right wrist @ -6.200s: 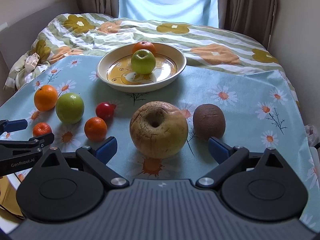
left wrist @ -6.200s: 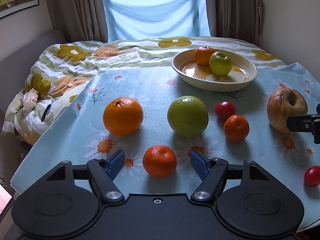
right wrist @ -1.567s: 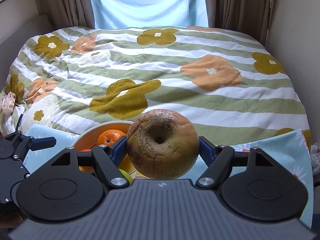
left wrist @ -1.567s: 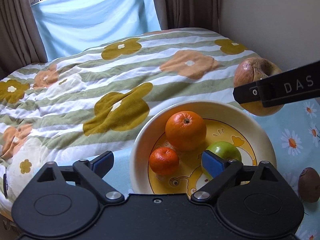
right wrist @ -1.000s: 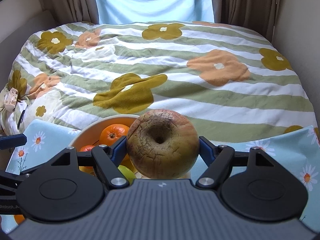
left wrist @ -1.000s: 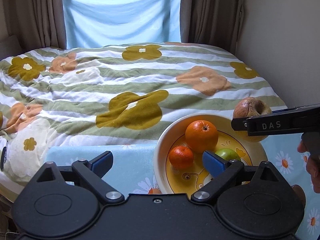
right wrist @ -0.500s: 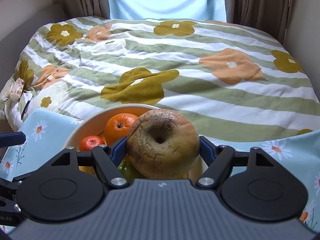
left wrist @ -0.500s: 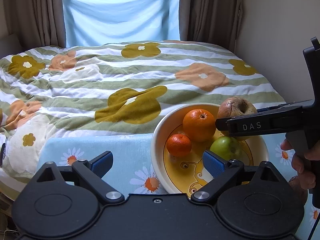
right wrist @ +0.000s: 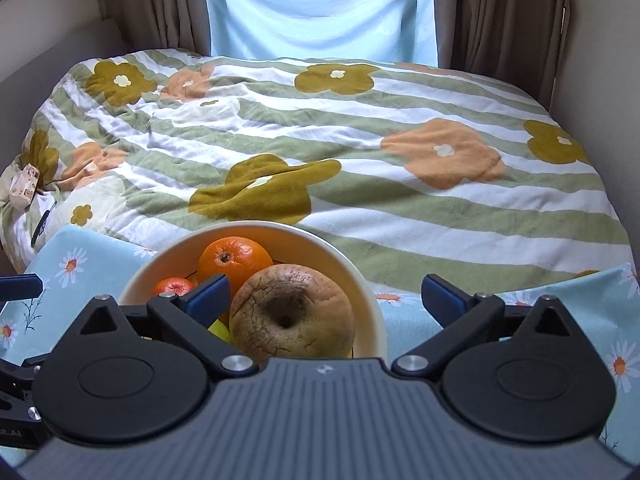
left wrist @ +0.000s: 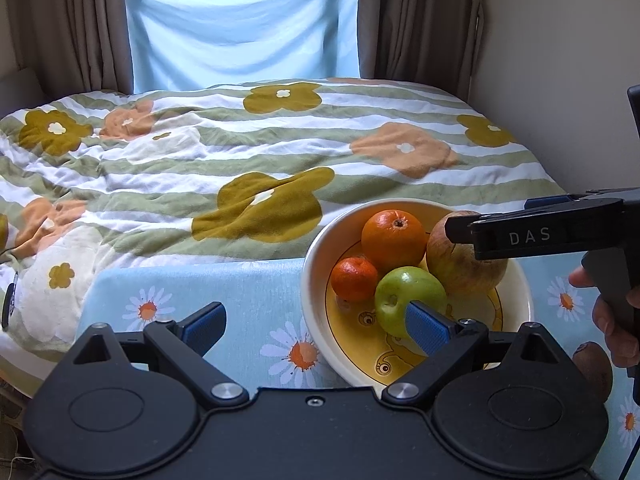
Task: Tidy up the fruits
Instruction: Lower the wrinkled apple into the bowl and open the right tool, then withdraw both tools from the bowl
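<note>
A cream bowl (left wrist: 314, 264) (right wrist: 280, 226) holds an orange (left wrist: 394, 238) (right wrist: 234, 262), a mandarin (left wrist: 354, 278) (right wrist: 172, 286), a green apple (left wrist: 408, 296) and a big wrinkled brown apple (left wrist: 460, 268) (right wrist: 292, 316). My right gripper (right wrist: 326, 296) hangs over the bowl with its jaws opening. The wrinkled apple lies between them in the bowl, and the pads are off it. From the left wrist view, its near finger (left wrist: 528, 236) crosses that apple. My left gripper (left wrist: 314, 328) stands open and empty at the bowl's near left, right pad in front of the green apple.
The bowl sits at the far edge of a light blue daisy tablecloth (left wrist: 240, 292). Beyond it lies a bed with a flowered quilt (left wrist: 240, 152). A brown kiwi (left wrist: 592, 364) rests right of the bowl, beside the person's hand (left wrist: 616, 320).
The right gripper came down over the bowl with the wrinkled apple, then its jaws spread and let it go; the apple now rests in the bowl. The left gripper stayed open.
</note>
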### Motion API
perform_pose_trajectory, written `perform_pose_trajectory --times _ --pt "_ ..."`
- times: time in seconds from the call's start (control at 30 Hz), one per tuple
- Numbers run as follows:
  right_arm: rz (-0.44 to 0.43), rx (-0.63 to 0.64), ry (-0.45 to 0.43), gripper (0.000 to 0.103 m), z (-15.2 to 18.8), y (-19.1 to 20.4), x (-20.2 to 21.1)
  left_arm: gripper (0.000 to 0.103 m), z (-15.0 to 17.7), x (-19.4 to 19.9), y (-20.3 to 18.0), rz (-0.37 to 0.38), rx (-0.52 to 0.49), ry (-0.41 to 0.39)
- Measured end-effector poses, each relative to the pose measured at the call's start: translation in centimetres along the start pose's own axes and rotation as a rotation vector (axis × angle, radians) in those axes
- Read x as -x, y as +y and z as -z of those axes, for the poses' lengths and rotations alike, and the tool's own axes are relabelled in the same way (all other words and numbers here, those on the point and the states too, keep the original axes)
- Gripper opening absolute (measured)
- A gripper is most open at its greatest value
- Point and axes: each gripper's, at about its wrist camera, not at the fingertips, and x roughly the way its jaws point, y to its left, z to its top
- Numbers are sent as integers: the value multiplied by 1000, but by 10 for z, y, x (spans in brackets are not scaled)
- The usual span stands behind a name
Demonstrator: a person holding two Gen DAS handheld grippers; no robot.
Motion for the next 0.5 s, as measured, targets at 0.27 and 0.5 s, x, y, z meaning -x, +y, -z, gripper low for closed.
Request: perform_pose_trajectory --times 0.27,0.5 --pt "-4 -2 -8 103 1 -2 18 98 -1 20 -4 -10 -6 -32" --pt "-1 -1 -44 103 3 -6 54 98 1 50 -7 -28 15 -78"
